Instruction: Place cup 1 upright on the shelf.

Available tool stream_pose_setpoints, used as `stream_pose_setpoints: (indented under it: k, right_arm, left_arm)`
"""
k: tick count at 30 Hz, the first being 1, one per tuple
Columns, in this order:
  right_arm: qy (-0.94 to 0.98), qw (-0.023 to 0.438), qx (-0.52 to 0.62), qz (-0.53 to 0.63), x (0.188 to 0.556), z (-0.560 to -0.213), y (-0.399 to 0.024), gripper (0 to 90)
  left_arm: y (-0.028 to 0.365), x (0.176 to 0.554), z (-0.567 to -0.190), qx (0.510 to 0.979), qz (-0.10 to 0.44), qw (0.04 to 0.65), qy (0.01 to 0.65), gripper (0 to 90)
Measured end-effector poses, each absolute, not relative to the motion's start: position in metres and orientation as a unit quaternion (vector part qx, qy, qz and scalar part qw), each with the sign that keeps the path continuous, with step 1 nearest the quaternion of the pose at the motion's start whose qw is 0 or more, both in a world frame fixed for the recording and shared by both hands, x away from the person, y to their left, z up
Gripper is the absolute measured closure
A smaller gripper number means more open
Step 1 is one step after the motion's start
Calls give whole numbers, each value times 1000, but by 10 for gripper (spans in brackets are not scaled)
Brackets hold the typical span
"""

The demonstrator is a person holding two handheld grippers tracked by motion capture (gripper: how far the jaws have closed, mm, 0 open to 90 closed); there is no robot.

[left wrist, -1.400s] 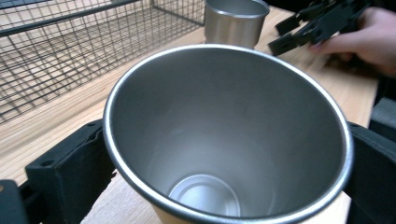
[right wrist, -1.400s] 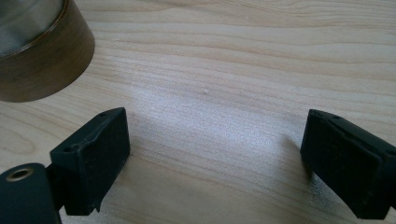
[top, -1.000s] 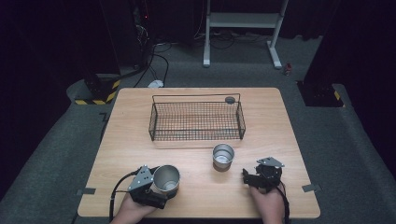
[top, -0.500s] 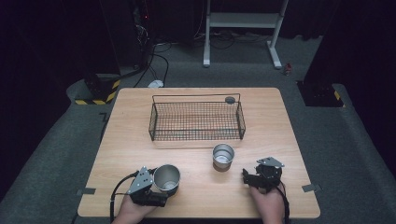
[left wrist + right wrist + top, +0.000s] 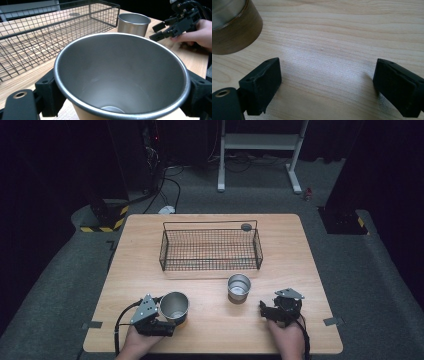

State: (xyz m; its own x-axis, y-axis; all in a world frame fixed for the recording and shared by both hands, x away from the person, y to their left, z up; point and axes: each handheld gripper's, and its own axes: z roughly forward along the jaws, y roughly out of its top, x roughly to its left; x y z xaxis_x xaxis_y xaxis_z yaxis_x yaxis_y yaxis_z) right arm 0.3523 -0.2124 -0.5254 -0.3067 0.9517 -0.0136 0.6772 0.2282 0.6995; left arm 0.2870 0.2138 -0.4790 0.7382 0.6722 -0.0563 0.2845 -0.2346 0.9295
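A large steel cup (image 5: 174, 306) stands at the table's front left, and my left gripper (image 5: 161, 319) is shut on it. In the left gripper view the cup's open mouth (image 5: 120, 75) faces the camera, with a black jaw pressed against each side. A smaller steel cup (image 5: 238, 286) stands upright near the middle, between the two grippers. My right gripper (image 5: 267, 309) rests on the table to the right of that cup, open and holding nothing. In the right gripper view its jaws (image 5: 327, 85) are spread wide over bare wood, with the small cup's base (image 5: 232, 30) at the upper left.
A black wire basket (image 5: 210, 249) sits behind the cups in the middle of the wooden table (image 5: 300, 250), with a small dark round object (image 5: 246, 226) at its back right corner. The left gripper view shows the basket (image 5: 50, 37), the small cup (image 5: 133, 23) and the right gripper (image 5: 172, 25).
The left gripper and the large cup in it have edged slightly left and back. The right gripper and the small cup have stayed put.
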Motion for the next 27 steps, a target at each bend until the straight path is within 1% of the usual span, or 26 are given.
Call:
stream_pose_setpoints:
  k: [6, 12, 14, 20, 24, 27]
  right_arm:
    - [749, 228, 543, 302, 352, -525, -212, 79]
    - [749, 228, 543, 302, 352, -525, -212, 79]
    - [749, 228, 543, 302, 352, -525, -212, 78]
    - [752, 226, 541, 302, 353, -525, -213, 77]
    - [752, 226, 540, 302, 353, -525, -213, 77]
    - [752, 226, 540, 301, 353, -525, -213, 78]
  left_arm:
    - [217, 290, -480, 751, 179, 542, 330, 132]
    - [218, 289, -480, 742, 195, 545, 339, 133]
    - [219, 291, -478, 734, 214, 545, 344, 133]
    - [216, 303, -475, 736, 203, 536, 360, 133]
    - [214, 309, -471, 741, 208, 525, 363, 133]
    - [213, 315, -463, 734, 218, 525, 371, 134]
